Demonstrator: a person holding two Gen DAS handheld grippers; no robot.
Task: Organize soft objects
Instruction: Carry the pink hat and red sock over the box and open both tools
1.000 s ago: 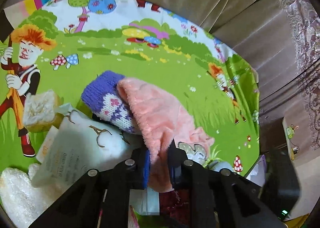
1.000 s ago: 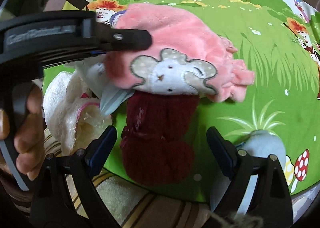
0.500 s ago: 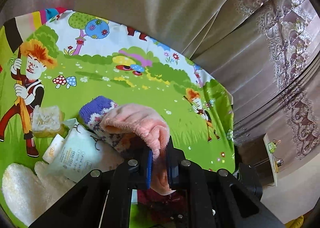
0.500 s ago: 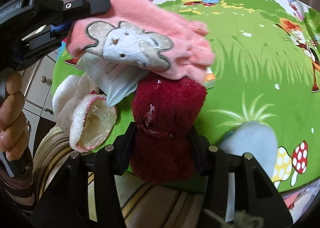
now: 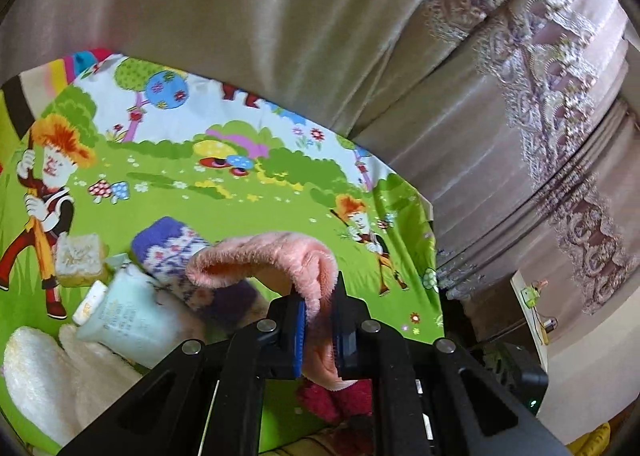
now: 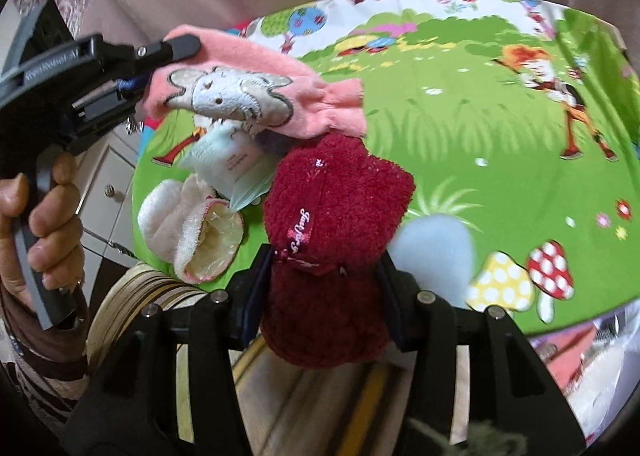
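My left gripper (image 5: 320, 296) is shut on a fluffy pink sock (image 5: 260, 256) and holds it above the pile. The right wrist view shows this pink sock (image 6: 260, 92), with an animal patch, hanging from the left gripper (image 6: 168, 64). Between the pads of my right gripper (image 6: 326, 268) sits a dark red fuzzy sock bundle (image 6: 336, 208), squeezed on both sides and lifted off the cloth. A purple knitted sock (image 5: 168, 248) lies under the pink one. A white fluffy piece (image 6: 180, 224) rests at the table's near left.
A green cartoon tablecloth (image 5: 240, 196) covers the round table. On it lie a pale blue packet (image 5: 128, 328), a yellowish sponge block (image 5: 78, 260) and a pale blue soft lump (image 6: 432, 244). Curtains (image 5: 440, 56) hang behind. A hand (image 6: 44, 216) grips the left tool.
The right jaws closed from wide open onto the red bundle and lifted it. The left gripper rose with the pink sock, pulling it up off the purple sock.
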